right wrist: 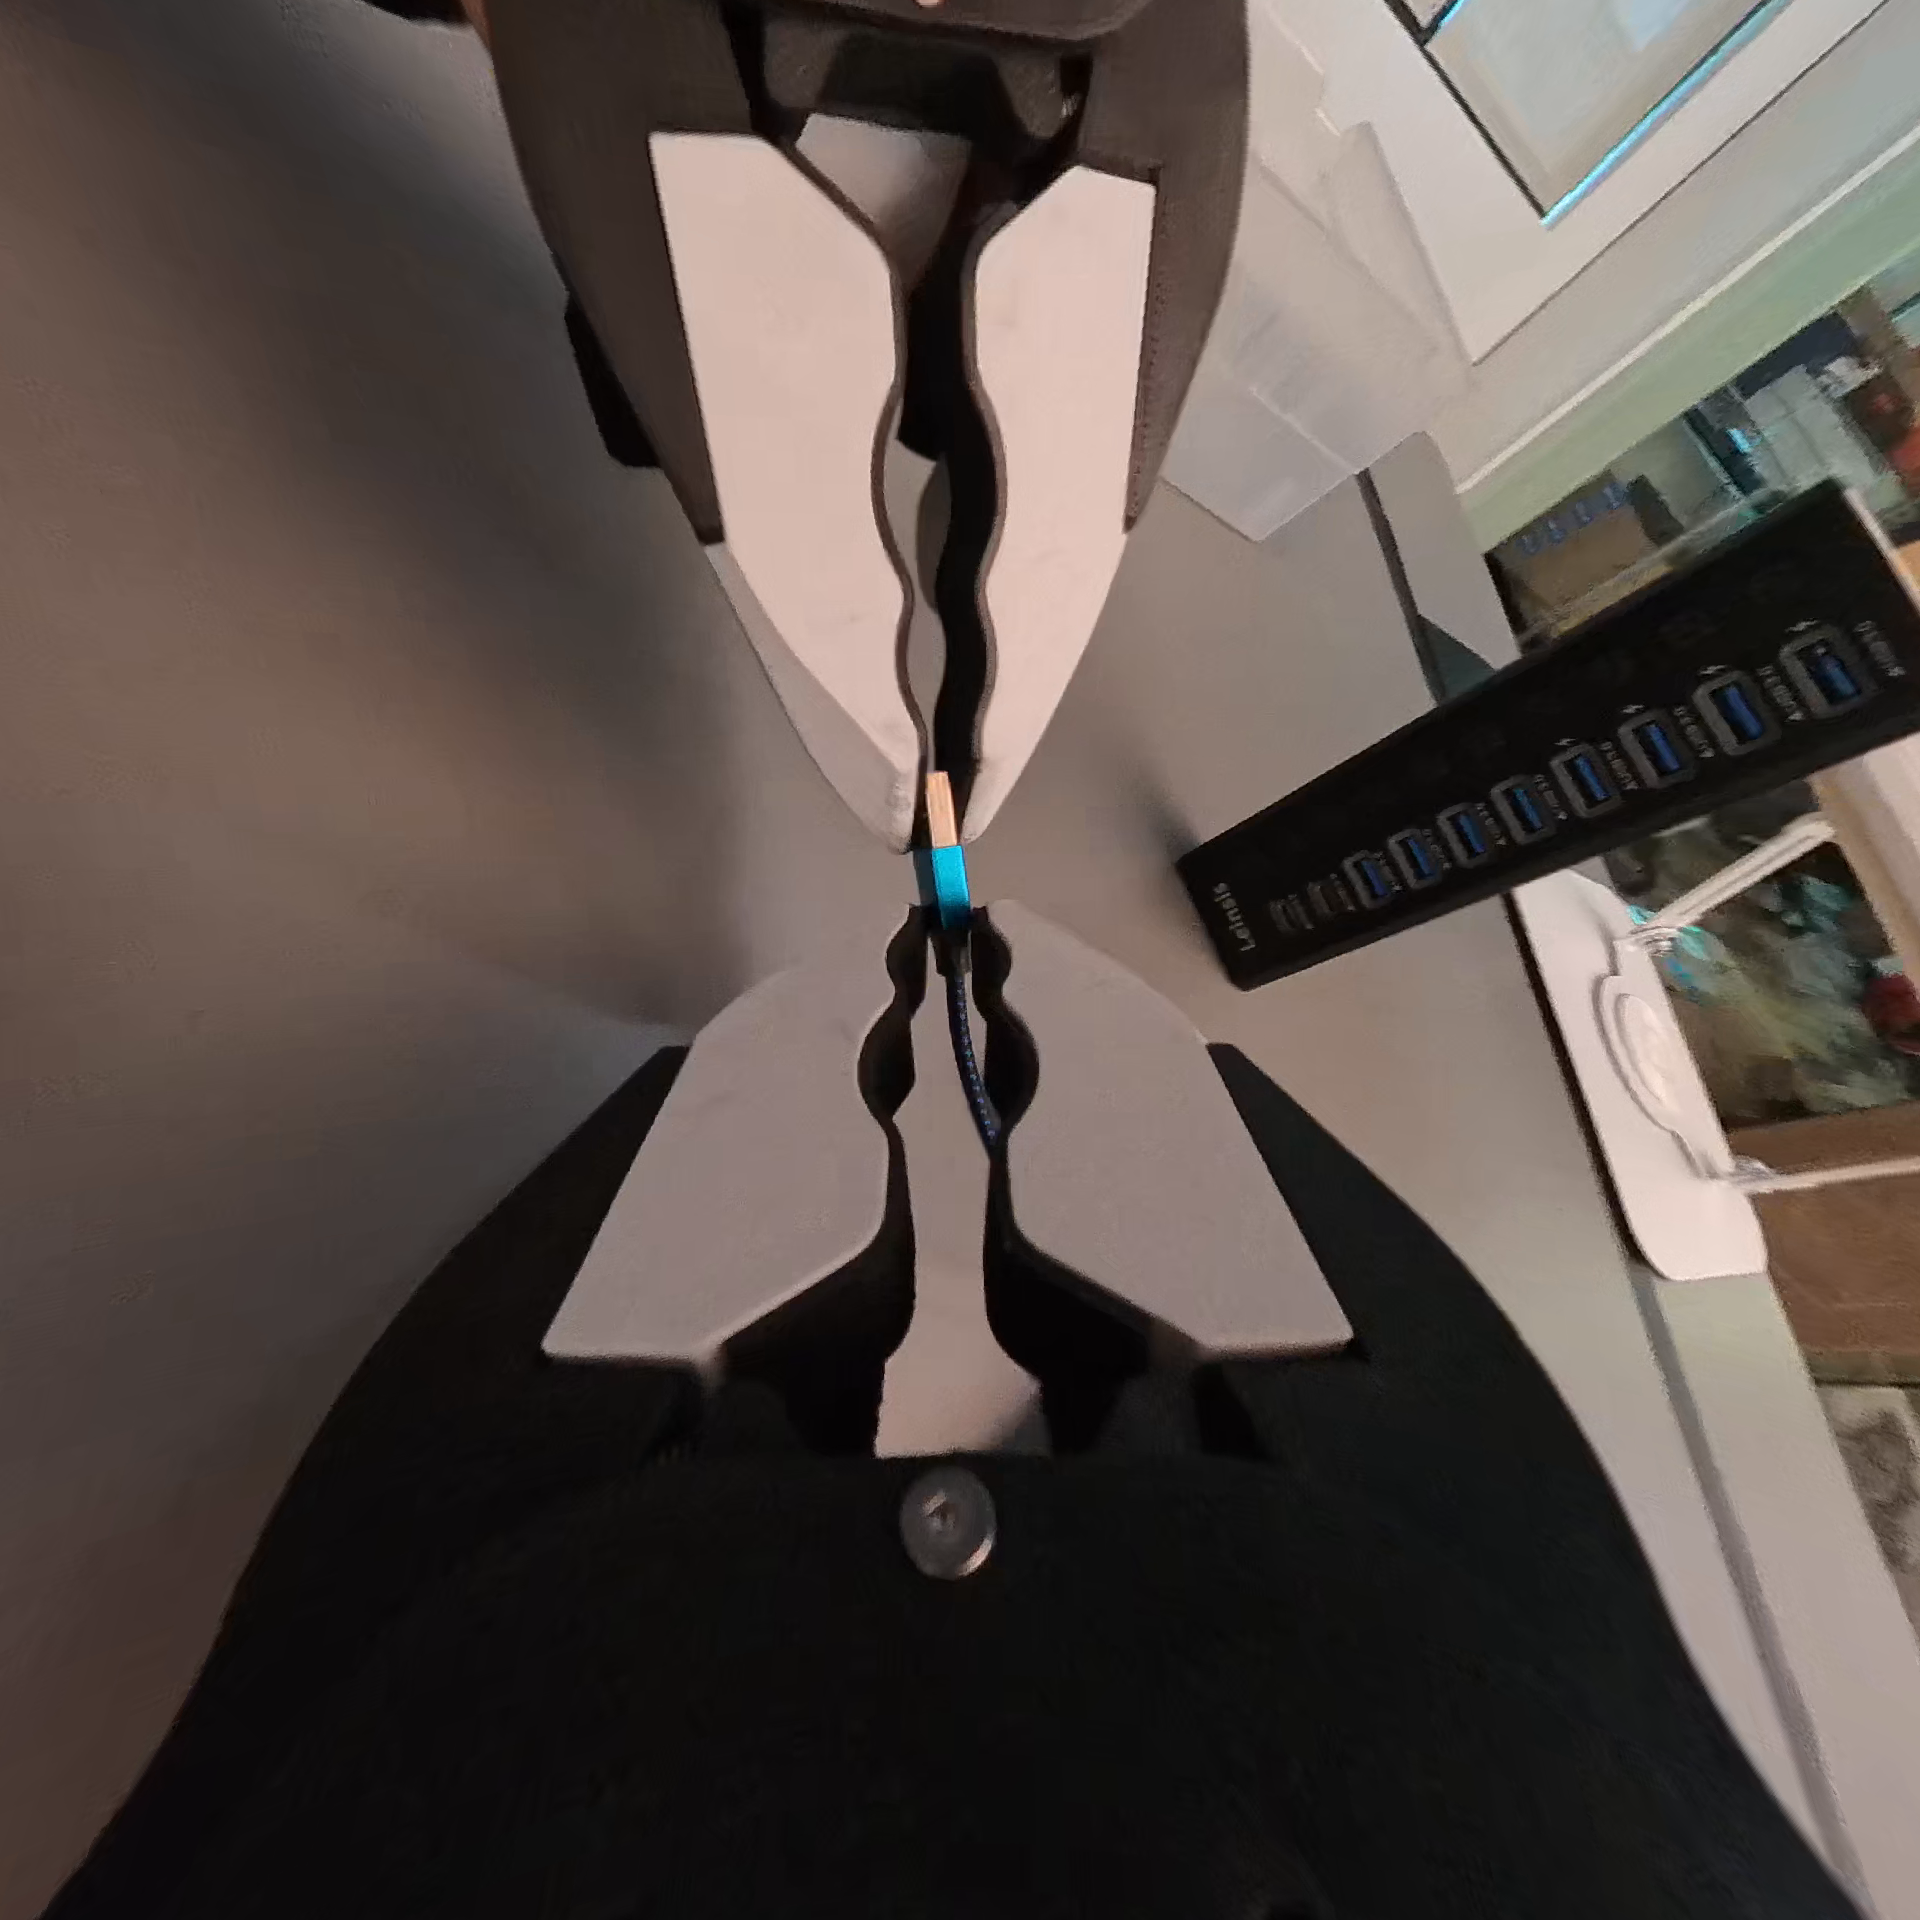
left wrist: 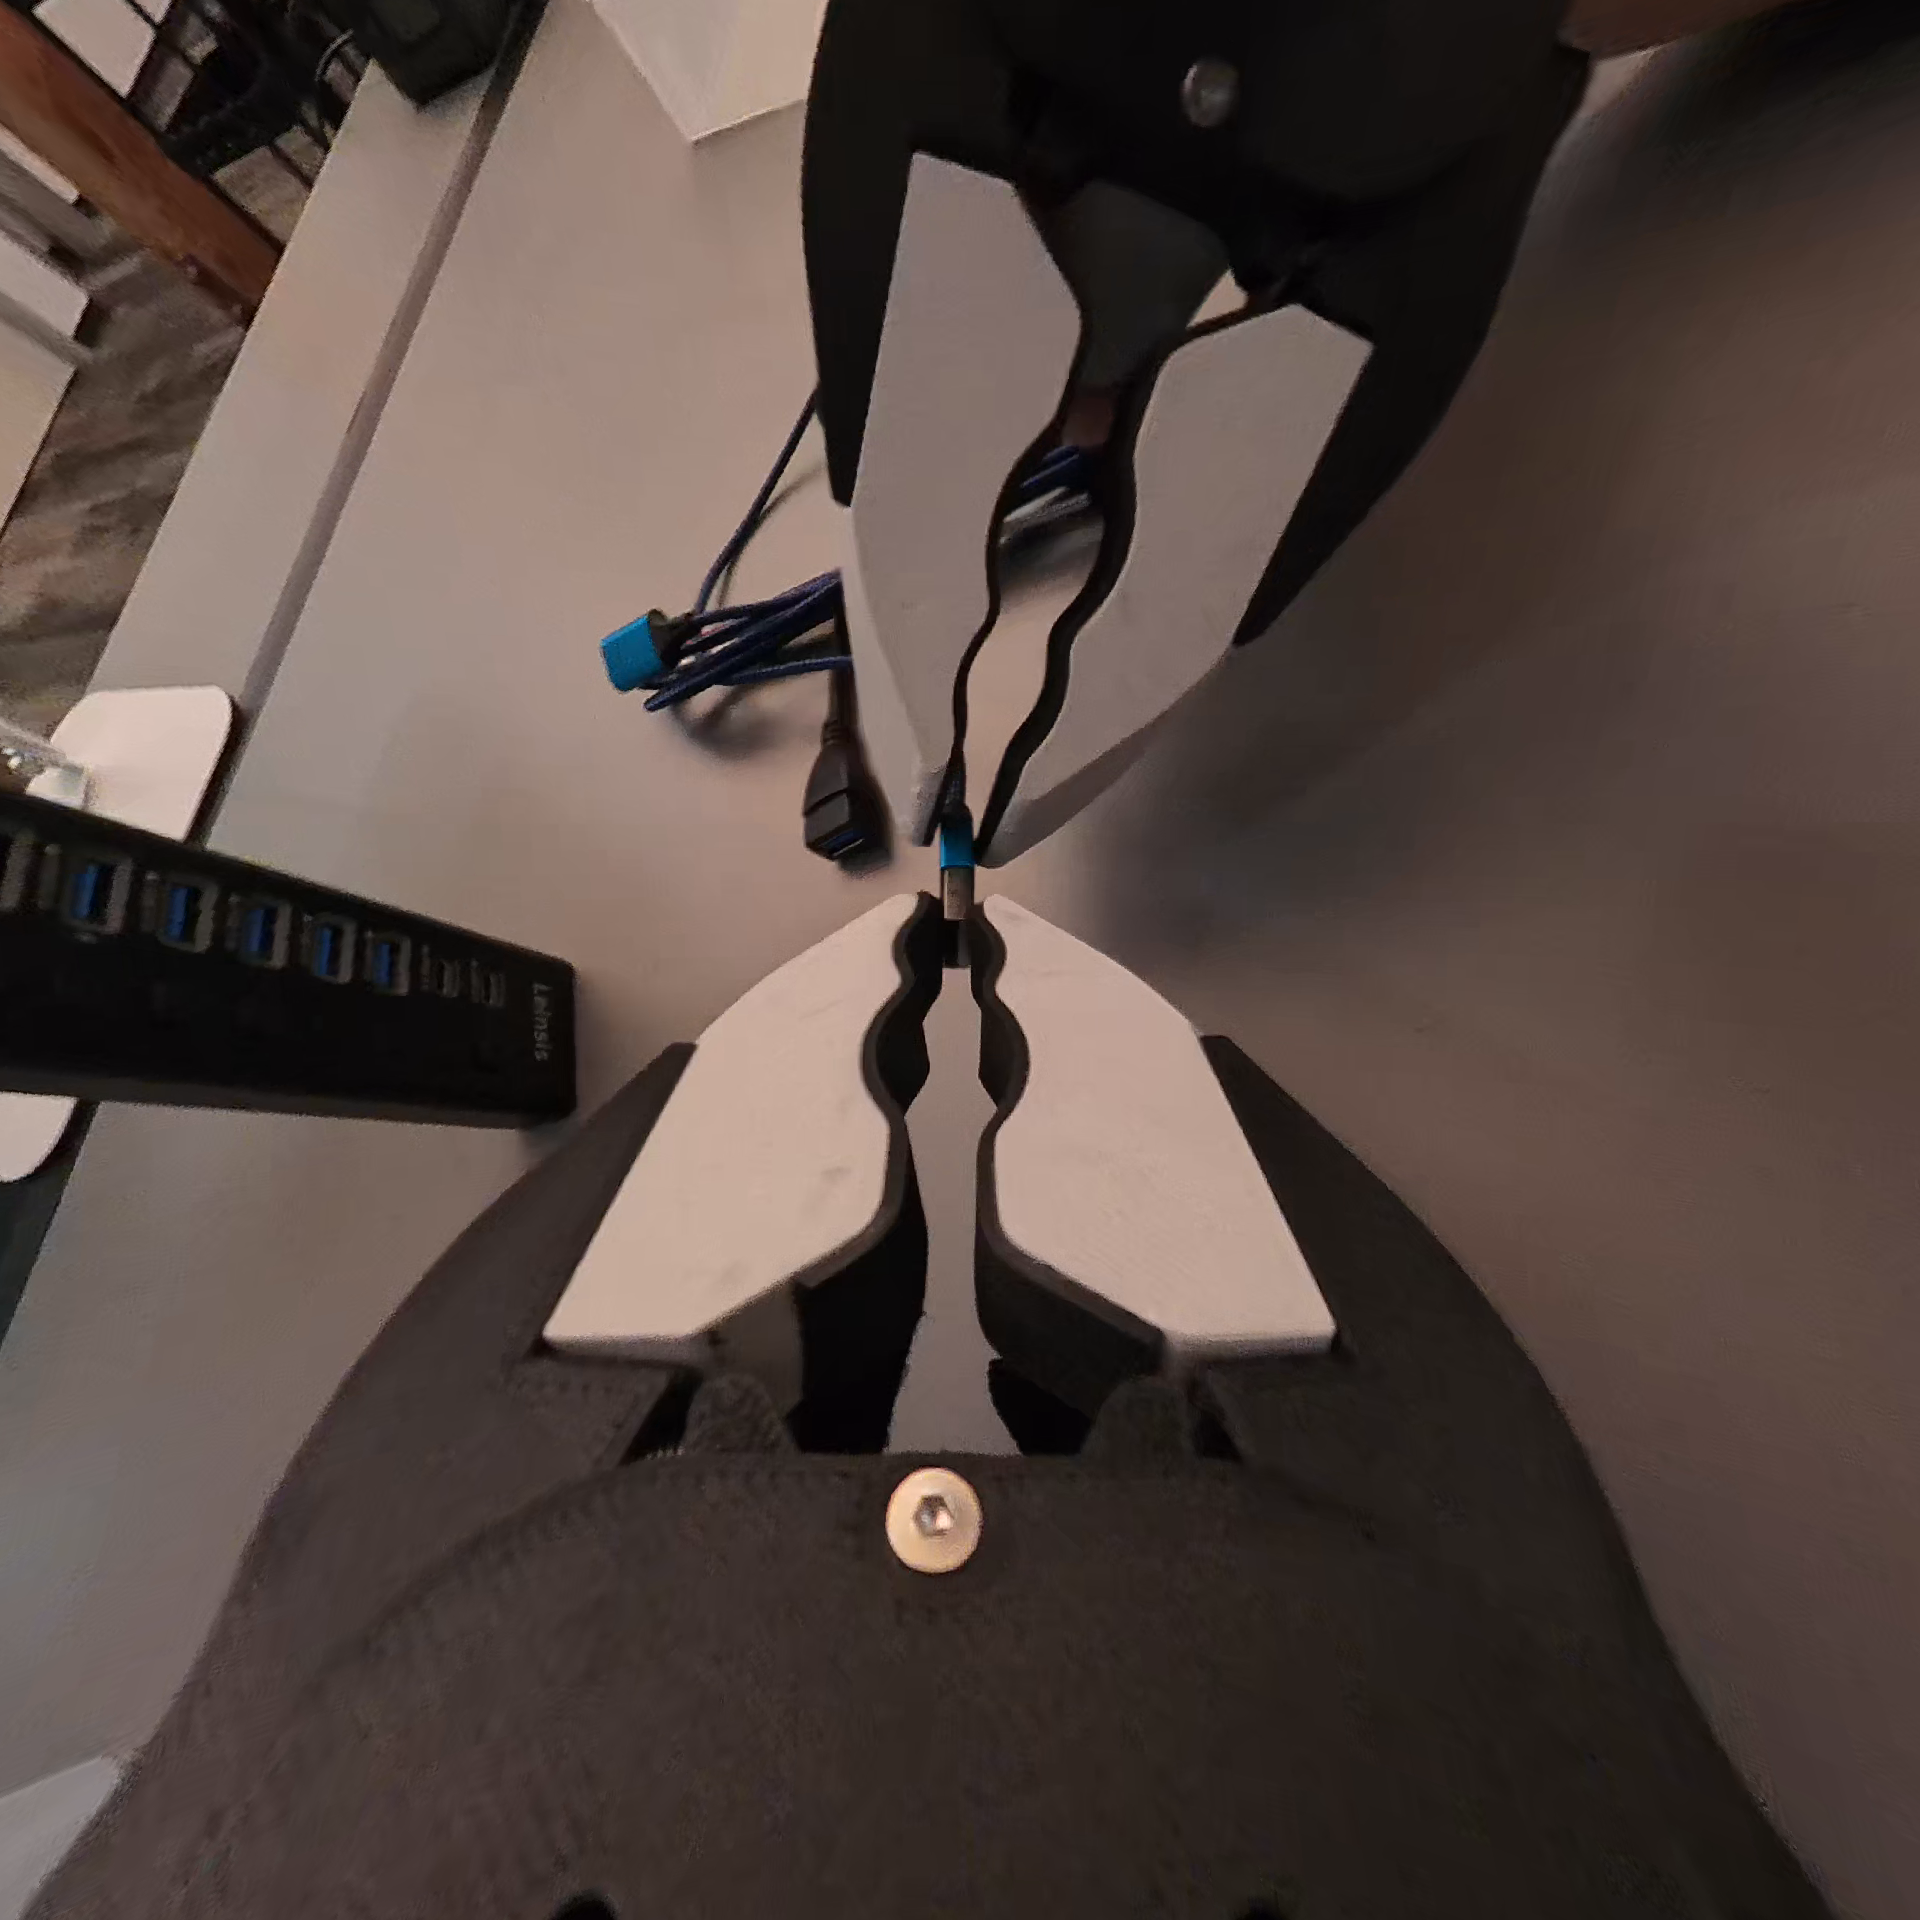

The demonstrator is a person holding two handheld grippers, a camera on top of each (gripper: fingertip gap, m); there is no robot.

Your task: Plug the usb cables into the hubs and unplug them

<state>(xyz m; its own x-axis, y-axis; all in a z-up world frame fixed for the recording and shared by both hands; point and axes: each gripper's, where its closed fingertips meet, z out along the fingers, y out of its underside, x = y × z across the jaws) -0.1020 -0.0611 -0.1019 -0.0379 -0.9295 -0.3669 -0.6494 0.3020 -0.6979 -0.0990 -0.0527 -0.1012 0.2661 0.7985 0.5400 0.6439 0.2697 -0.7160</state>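
A USB plug (left wrist: pixel 954 854) with a blue shell and a metal end hangs in the air between both grippers, above the grey table (left wrist: pixel 1455 935). My right gripper (right wrist: pixel 948 920) is shut on the blue shell (right wrist: pixel 943 881), and its braided blue cable (right wrist: pixel 971 1049) runs back between the fingers. My left gripper (left wrist: pixel 951 914) faces it tip to tip and is closed on the plug's metal end (right wrist: pixel 940 810). A long black hub (left wrist: pixel 312 997) with a row of blue ports lies to the left; it also shows in the right wrist view (right wrist: pixel 1558 790).
A bundle of blue cables (left wrist: pixel 727 644) with a blue plug and a black connector (left wrist: pixel 842 821) lies on the table beyond the grippers. A white flat object (left wrist: pixel 145 748) sits by the hub near the table edge. A white device (right wrist: pixel 1662 1091) lies behind the hub. The grippers are tip to tip, or close to it. The long black hub (left wrist: pixel 312 997) lies around 12 cm away from my right fingertips. The right camera catches it too, in the right wrist view (right wrist: pixel 1398 807).
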